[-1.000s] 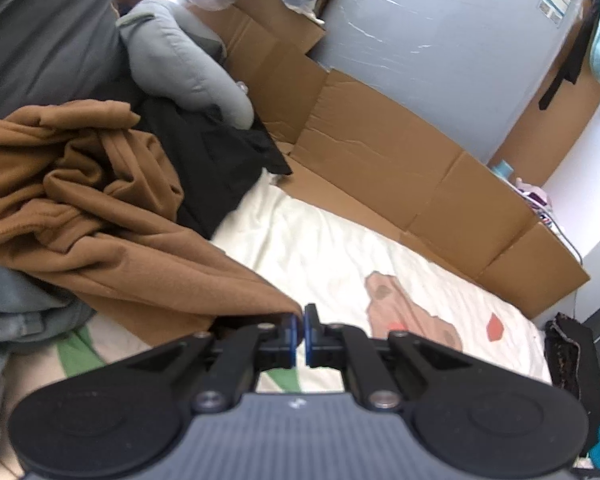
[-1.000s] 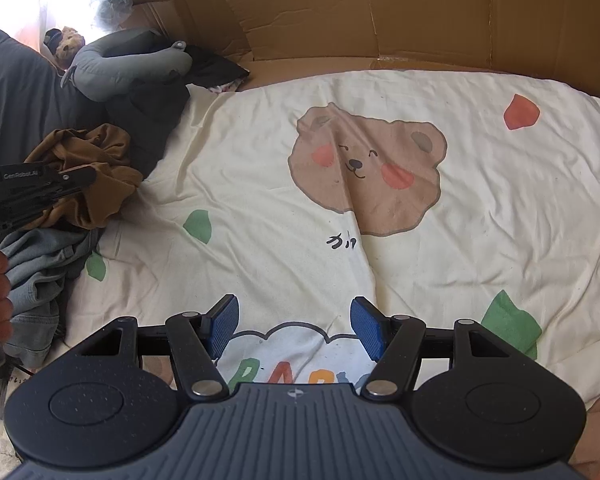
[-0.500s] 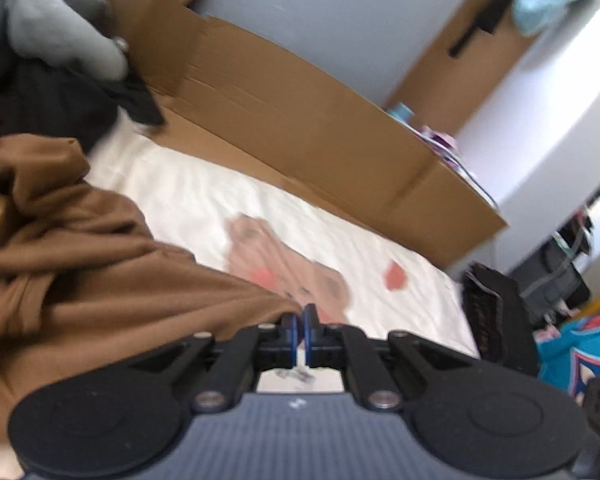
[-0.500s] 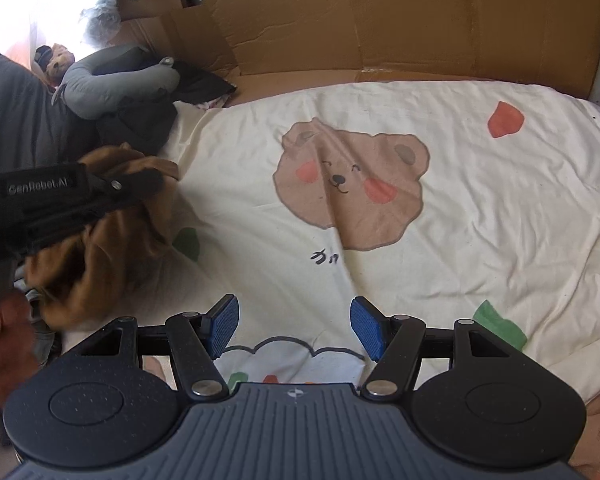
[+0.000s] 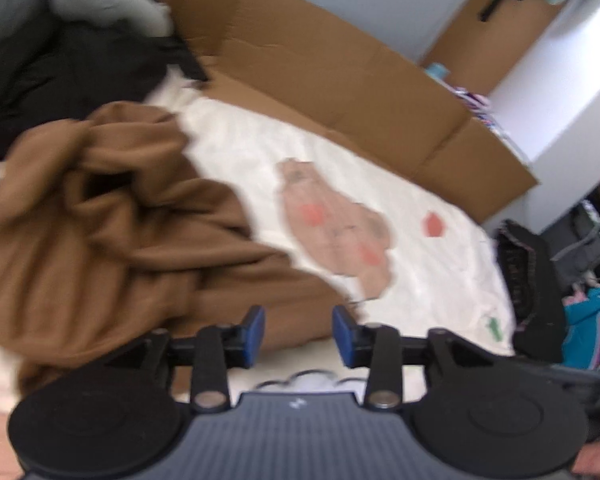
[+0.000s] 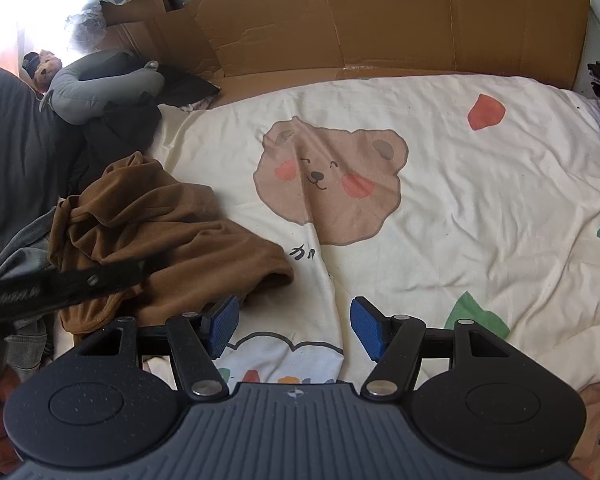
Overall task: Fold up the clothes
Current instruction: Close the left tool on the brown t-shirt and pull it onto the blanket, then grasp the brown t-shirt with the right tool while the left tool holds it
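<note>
The left gripper (image 5: pixel 298 334) had just been opening, empty, leaving the brown garment (image 6: pixel 168 236) beside the bear print (image 6: pixel 328 184) for spreading; the right gripper (image 6: pixel 294 328) stood open, empty.

Bedsheet (image 6: pixel 460 208): we see cream cloth with a bear print (image 6: pixel 328 184) ahead of the gripper.
Cardboard (image 6: pixel 380 20): it stands along the bed's far edge, beyond the bear.
Neck pillow (image 6: pixel 100 88): grey, far left of the gripper.
Teddy bear (image 6: pixel 44 68): small, just left of that pillow.
</note>
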A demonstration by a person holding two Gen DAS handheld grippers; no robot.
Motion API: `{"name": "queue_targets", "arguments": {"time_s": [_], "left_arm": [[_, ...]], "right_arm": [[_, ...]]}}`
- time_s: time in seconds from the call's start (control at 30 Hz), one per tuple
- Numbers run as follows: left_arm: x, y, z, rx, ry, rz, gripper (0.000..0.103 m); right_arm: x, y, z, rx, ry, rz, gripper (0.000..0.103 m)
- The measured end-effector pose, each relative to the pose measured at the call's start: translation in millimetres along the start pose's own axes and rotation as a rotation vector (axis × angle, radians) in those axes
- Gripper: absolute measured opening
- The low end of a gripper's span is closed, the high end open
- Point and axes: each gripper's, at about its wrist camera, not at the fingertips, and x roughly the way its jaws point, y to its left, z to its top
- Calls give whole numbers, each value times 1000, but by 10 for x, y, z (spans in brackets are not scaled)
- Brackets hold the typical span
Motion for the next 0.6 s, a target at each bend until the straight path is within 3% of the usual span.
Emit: {"name": "queue_targets", "arguments": {"time_s": [0.1,0.23,0.33,0.6], "left_arm": [[-85,256,-23,-30,-5,108,60],[-111,515,-88,-4,26,237,61],[-93,604,-101,58,34,285,67],[196,550,-105,278,25,345,71]], "right_arm": [[40,51,-13,-14,6,11,66],[216,111,13,-37,24,18,66],[437,129,62,-44,61,39,74],[931,224,200,-23,90,101,75]]}}
